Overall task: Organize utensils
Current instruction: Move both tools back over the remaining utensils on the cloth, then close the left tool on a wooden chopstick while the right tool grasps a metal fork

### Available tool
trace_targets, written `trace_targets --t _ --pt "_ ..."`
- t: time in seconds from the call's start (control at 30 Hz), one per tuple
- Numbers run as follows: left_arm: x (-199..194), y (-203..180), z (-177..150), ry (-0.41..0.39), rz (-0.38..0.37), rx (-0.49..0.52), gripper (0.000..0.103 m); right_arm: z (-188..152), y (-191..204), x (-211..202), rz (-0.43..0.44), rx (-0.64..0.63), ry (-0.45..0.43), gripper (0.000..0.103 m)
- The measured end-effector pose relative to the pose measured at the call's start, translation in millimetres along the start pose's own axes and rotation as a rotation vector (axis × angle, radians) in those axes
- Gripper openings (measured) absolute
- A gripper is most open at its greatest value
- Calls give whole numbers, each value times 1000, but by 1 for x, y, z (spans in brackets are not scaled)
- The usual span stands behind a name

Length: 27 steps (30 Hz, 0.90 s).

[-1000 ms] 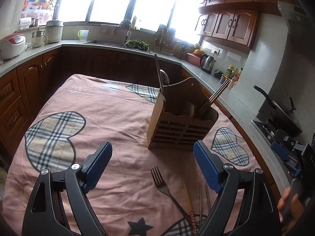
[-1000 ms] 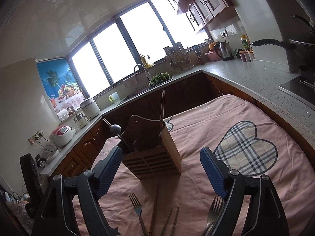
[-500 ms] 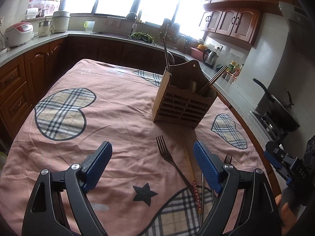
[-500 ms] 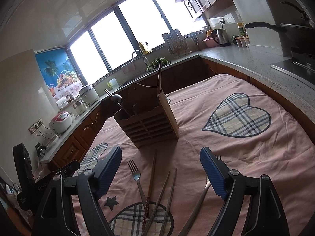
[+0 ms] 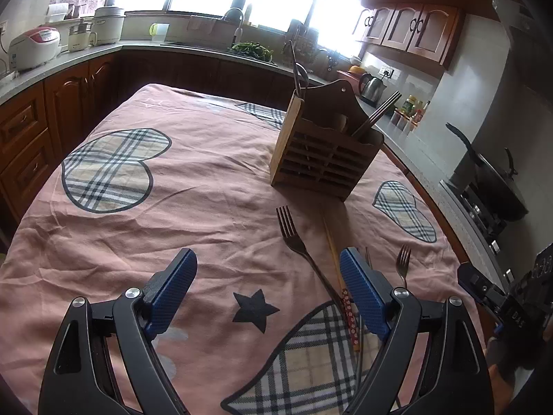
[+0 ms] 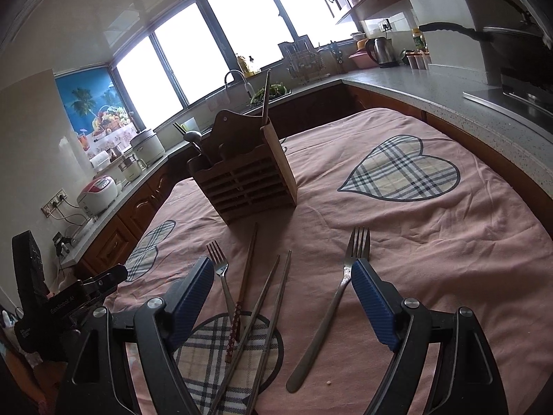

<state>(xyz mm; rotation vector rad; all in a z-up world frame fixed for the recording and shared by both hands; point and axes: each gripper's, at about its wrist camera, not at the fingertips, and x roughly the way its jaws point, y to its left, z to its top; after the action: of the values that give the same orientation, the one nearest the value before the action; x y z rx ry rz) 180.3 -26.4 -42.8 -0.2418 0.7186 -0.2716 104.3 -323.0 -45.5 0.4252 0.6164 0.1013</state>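
A wooden utensil caddy (image 5: pixel 325 159) (image 6: pixel 243 181) stands on the pink tablecloth (image 5: pixel 193 207), holding chopsticks and a spoon. In front of it lie a fork (image 5: pixel 297 242) (image 6: pixel 219 269), a wooden chopstick with a red patterned end (image 5: pixel 337 263) (image 6: pixel 247 269), two metal chopsticks (image 6: pixel 273 297) and a second fork (image 5: pixel 402 263) (image 6: pixel 340 283). My left gripper (image 5: pixel 268 282) hangs open above the cloth, left of the loose utensils. My right gripper (image 6: pixel 281 292) is open over the metal chopsticks, with the second fork by its right finger. Neither holds anything.
Counters with wooden cabinets ring the table: a rice cooker (image 5: pixel 34 46), a sink and greens (image 5: pixel 250 48), a kettle (image 6: pixel 378 50), a wok on the stove (image 5: pixel 490 180). The other hand-held gripper shows at each view's edge (image 5: pixel 508 297) (image 6: pixel 69 297).
Both grippers have sunk and tilted down toward the table. The loose forks and chopsticks have come fully into view. The jaws stay equally wide.
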Motion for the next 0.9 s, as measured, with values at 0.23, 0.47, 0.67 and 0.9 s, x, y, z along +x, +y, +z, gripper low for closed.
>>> trace_targets --t 0.23,0.47,0.67,0.9 --pt "9 -7 1 23 5 20 87 -1 -7 6 -19 7 9 83" --pt "28 -19 7 63 11 54 87 3 -15 17 -60 6 29 83" --pt "50 -36 17 106 16 102 87 7 -23 31 -85 21 55 83" --pt "79 -49 29 155 24 140 87 10 -31 56 -125 25 113 83"
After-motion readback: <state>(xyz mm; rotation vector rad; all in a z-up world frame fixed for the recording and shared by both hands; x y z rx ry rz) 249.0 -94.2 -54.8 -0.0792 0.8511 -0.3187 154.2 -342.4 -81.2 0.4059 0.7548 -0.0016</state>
